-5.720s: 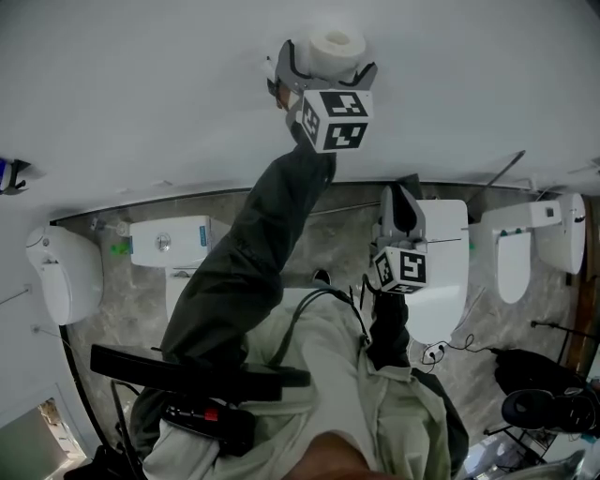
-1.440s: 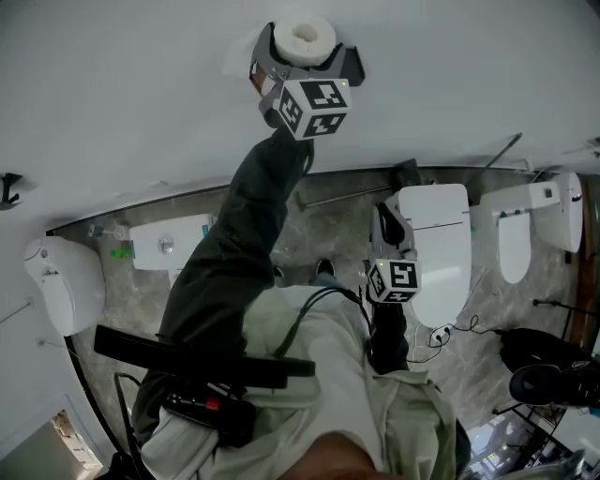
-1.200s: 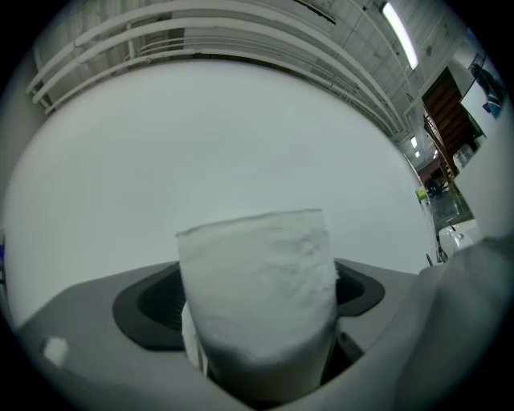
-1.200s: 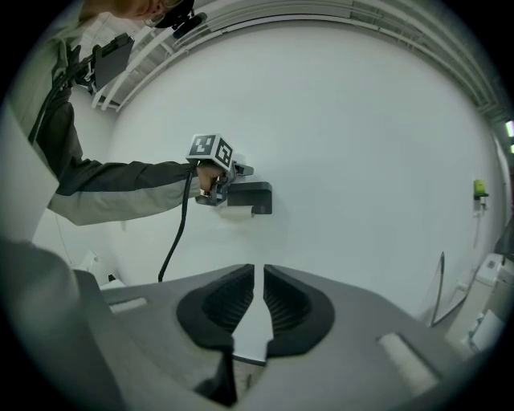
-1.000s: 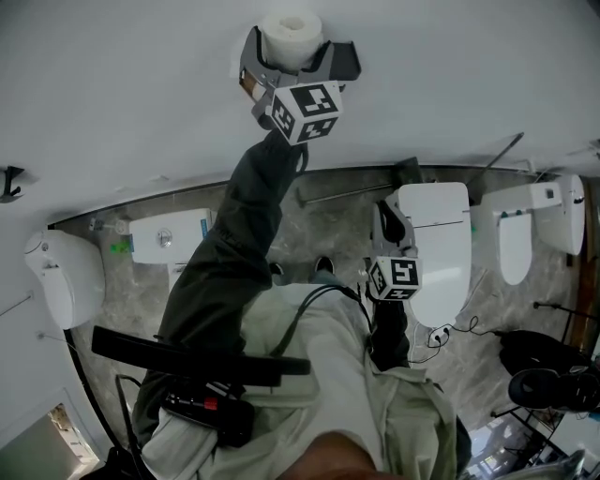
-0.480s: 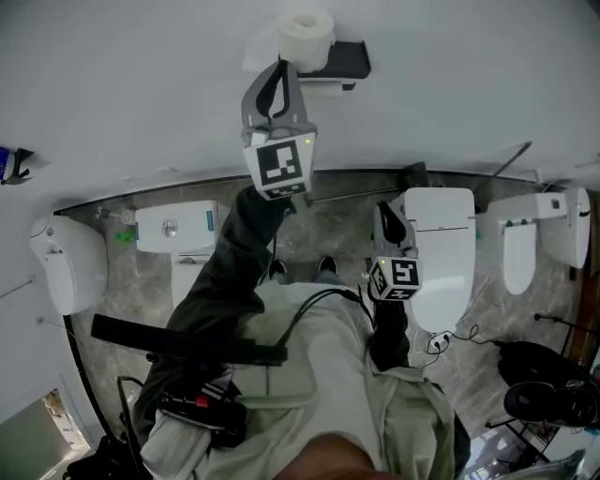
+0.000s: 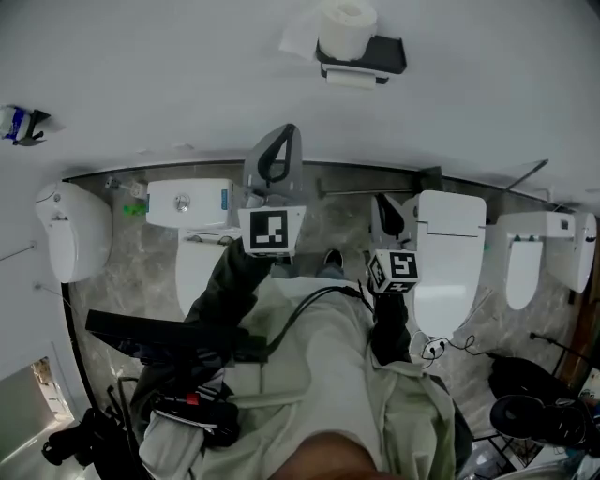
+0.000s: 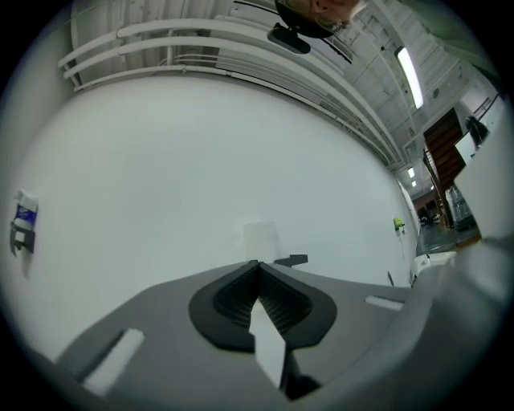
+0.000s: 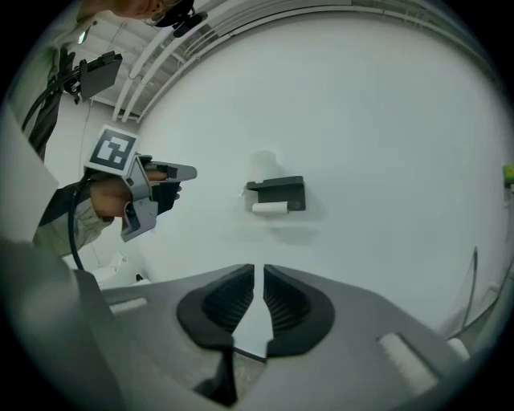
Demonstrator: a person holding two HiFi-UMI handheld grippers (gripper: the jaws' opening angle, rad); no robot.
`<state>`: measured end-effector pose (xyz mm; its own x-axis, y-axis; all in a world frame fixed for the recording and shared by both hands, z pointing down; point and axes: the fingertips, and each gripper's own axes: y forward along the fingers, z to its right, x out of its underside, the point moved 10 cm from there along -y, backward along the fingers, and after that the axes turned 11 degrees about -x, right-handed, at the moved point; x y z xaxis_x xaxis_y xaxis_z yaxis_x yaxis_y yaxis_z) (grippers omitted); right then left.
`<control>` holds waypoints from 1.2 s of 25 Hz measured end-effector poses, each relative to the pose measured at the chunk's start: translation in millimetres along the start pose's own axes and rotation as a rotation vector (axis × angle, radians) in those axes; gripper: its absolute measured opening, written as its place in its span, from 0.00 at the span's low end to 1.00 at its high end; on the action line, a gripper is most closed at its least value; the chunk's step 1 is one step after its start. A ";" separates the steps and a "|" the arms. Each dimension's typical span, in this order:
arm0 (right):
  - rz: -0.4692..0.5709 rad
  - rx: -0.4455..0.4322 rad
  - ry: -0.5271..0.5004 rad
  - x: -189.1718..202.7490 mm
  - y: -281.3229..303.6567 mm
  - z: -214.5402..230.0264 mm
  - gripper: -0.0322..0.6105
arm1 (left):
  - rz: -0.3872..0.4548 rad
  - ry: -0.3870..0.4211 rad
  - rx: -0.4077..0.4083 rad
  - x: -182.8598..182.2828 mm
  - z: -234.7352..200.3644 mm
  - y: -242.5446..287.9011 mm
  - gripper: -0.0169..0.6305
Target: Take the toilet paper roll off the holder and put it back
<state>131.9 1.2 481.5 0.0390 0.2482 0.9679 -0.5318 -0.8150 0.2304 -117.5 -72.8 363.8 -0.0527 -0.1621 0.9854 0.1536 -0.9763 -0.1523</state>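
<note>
The white toilet paper roll (image 7: 347,22) stands on end on top of the black wall holder (image 7: 382,54), with another white roll (image 7: 353,80) tucked under the shelf. My left gripper (image 7: 284,132) hangs well below and left of the holder, away from the wall, shut with nothing between its jaws. In the left gripper view the roll (image 8: 260,238) and holder (image 8: 291,260) show small beyond the closed gripper (image 8: 258,266). My right gripper (image 7: 383,201) stays low by my body, shut and empty. The right gripper view shows the holder (image 9: 278,193) and the left gripper (image 9: 181,172).
A plain white wall (image 7: 169,75) fills the upper view. Along its foot stand a white toilet (image 7: 451,260), a cistern (image 7: 187,203) and other white fixtures (image 7: 71,247). A small blue item hangs on a hook (image 7: 19,123). Black bags (image 7: 534,412) lie on the floor.
The left gripper let go of the roll, drew back and down from the wall, and its jaws closed. The roll stays on the holder. The right gripper has hardly moved.
</note>
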 end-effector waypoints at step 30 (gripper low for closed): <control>0.180 0.020 -0.153 -46.9 -5.3 -82.3 0.05 | -0.156 -0.050 0.003 55.5 -40.7 -79.1 0.04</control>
<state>63.2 37.0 426.6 0.0739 0.0166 0.9971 -0.5253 -0.8493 0.0531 -172.7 -10.4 427.4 -0.0268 -0.0006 0.9996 0.1507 -0.9886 0.0034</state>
